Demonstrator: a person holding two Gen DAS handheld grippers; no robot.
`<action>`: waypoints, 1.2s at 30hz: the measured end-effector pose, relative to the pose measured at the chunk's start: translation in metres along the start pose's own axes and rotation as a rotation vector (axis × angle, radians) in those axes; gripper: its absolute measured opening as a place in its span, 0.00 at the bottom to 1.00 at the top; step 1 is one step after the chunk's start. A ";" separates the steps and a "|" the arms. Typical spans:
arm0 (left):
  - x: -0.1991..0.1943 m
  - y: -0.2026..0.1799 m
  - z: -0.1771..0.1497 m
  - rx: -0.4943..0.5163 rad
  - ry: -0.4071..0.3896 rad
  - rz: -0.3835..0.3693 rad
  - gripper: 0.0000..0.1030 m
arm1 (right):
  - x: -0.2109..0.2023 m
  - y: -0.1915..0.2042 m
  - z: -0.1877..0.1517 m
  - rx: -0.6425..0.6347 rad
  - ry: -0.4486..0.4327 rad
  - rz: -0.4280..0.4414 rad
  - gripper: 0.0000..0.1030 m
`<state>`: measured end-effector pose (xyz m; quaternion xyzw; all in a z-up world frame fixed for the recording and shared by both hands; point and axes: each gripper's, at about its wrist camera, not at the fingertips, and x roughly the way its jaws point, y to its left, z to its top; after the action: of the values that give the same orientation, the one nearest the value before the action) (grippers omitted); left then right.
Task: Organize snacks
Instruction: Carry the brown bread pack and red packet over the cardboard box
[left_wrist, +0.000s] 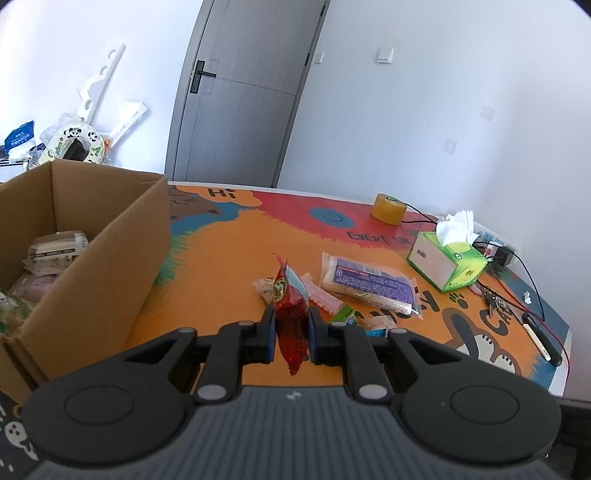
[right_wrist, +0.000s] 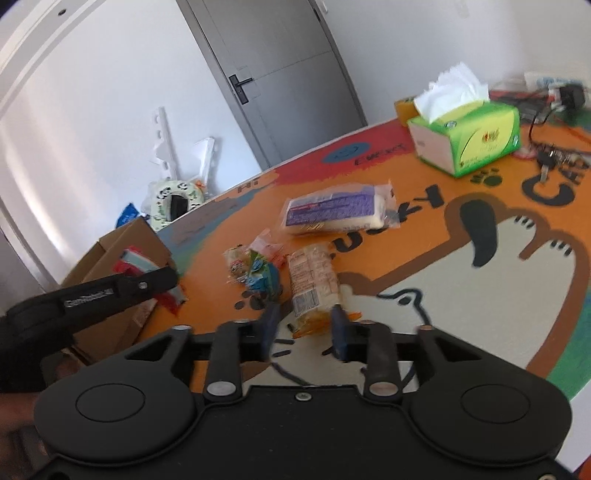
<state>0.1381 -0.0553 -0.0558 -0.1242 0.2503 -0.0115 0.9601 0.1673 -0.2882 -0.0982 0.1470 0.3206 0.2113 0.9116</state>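
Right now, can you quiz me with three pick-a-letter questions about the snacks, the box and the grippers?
1. Where is the brown cardboard box in the left wrist view?
A) left of the snacks
B) on the tissue box
C) under the table

2. What colour is the snack packet in the left gripper?
A) blue
B) red
C) white

3. How is the right gripper?
A) shut on keys
B) shut on tape
C) open

Answers: 1 A, the box stands at the mat's left edge. 2 B, shiny red wrapper between the pads. 3 C, jaws apart around the clear packet of pale snack lying on the mat.
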 end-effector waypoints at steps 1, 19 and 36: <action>-0.001 0.001 0.000 -0.001 -0.002 0.000 0.15 | 0.000 0.000 0.001 -0.006 -0.009 -0.014 0.55; 0.003 0.013 -0.001 -0.029 0.017 -0.002 0.15 | 0.052 0.020 0.002 -0.139 0.041 -0.093 0.58; -0.032 0.008 0.013 -0.013 -0.062 -0.019 0.15 | 0.006 0.028 0.018 -0.104 -0.081 -0.071 0.35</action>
<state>0.1165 -0.0415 -0.0316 -0.1332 0.2195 -0.0150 0.9664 0.1747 -0.2631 -0.0767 0.0965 0.2769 0.1890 0.9372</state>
